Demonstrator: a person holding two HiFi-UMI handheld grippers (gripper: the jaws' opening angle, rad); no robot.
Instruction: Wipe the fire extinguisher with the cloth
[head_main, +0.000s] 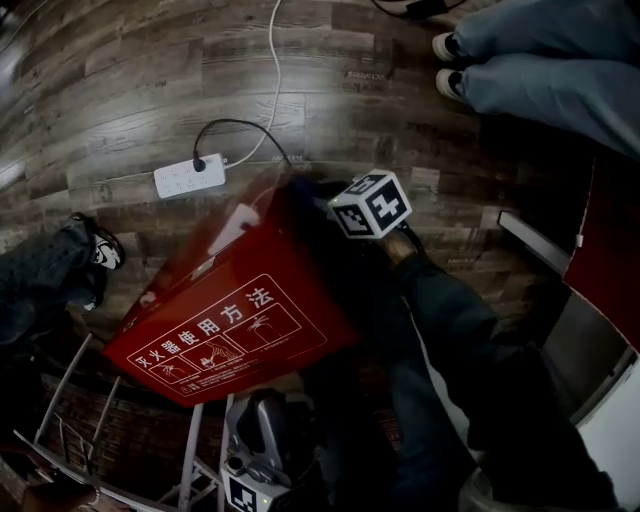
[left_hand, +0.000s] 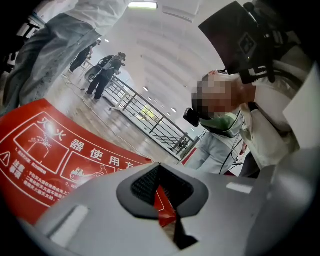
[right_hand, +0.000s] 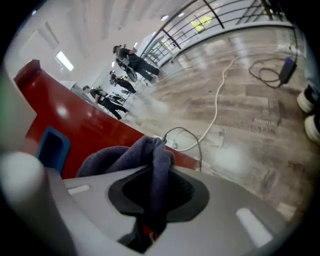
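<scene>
The red fire extinguisher box, with white printed instruction pictures, lies tilted over the wood floor at the middle of the head view. My left gripper comes up from below it. In the left gripper view its jaws are closed on a thin red edge of the box. My right gripper, with its marker cube, is at the box's upper right corner. In the right gripper view it is shut on a dark grey cloth, which bunches over the red box.
A white power strip with black and white cables lies on the floor beyond the box. A person's shoes stand at the top right, another shoe at the left. A metal frame is below the box.
</scene>
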